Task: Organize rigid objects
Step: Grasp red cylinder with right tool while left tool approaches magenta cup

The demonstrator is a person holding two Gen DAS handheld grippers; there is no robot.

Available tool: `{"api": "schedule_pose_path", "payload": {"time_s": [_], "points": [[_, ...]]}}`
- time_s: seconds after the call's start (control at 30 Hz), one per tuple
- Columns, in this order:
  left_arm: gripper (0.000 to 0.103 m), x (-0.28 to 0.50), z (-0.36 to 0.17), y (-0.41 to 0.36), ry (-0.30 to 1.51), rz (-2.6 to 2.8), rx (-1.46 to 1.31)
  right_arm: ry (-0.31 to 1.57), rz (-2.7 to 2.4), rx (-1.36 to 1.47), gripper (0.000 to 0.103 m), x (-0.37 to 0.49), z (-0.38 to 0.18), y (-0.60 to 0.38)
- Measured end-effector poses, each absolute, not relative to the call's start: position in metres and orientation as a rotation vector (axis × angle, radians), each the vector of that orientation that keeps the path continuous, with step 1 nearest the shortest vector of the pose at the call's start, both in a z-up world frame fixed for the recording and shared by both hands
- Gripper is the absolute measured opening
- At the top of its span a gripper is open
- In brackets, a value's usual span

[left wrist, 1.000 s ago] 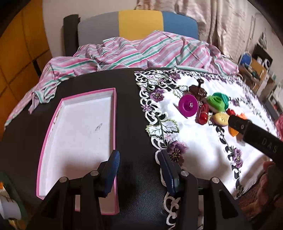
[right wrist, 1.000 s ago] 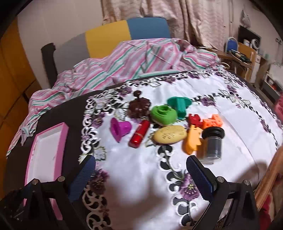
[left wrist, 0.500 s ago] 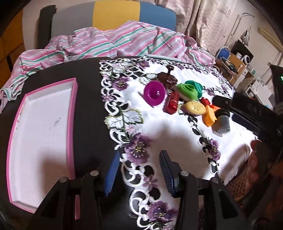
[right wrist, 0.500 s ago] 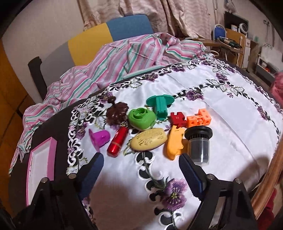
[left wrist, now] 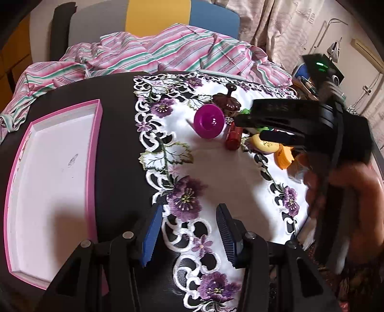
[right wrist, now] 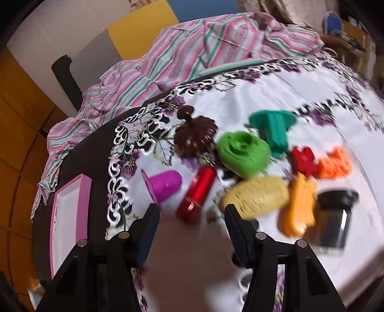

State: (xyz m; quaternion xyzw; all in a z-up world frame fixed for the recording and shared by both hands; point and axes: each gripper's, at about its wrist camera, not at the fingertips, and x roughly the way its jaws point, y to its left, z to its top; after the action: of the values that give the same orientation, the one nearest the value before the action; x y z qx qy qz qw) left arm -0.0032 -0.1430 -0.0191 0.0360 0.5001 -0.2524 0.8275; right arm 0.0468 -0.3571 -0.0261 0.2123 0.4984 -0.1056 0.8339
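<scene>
Several small plastic objects lie clustered on the white embroidered cloth [right wrist: 312,79]: a red cylinder [right wrist: 197,194], a purple cup [right wrist: 165,186] on its side, a yellow oval [right wrist: 256,195], a green round piece [right wrist: 243,153], a brown lid [right wrist: 195,140], an orange piece [right wrist: 297,206] and a dark jar [right wrist: 334,216]. My right gripper [right wrist: 190,212] hovers just before the red cylinder, jaws closing, nothing between them. In the left wrist view it [left wrist: 247,127] reaches over the cluster. My left gripper [left wrist: 186,230] stands open and empty over the cloth's near edge. The pink tray [left wrist: 93,153] lies left.
A striped pink and green sheet [left wrist: 168,52] is heaped at the table's far edge, before a grey, yellow and blue chair back [left wrist: 153,16]. The black tabletop [left wrist: 117,144] shows between tray and cloth. A person's hand [left wrist: 345,189] holds the right gripper.
My right gripper has dropped in toward the red cylinder and purple cup, its jaws narrowing. The left gripper swung right, from the tray to the cloth's edge.
</scene>
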Motion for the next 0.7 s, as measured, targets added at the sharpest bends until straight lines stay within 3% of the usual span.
{"api": "schedule_pose_path", "payload": {"time_s": [0.17,0.53,0.7], "points": [[0.048,0.000,-0.018,-0.139,1.053,-0.519,0.074,1.156,-0.258,0.410,0.042,0.072,-0.047,-0.367],[0.049,0.020,-0.020,-0.155,1.046,-0.495,0.128,1.176,-0.212,0.387,0.040,0.076,-0.064,-0.373],[0.049,0.040,-0.021,-0.170,1.051,-0.536,0.118,1.157,-0.222,0.491,0.027,0.068,-0.063,-0.387]]}}
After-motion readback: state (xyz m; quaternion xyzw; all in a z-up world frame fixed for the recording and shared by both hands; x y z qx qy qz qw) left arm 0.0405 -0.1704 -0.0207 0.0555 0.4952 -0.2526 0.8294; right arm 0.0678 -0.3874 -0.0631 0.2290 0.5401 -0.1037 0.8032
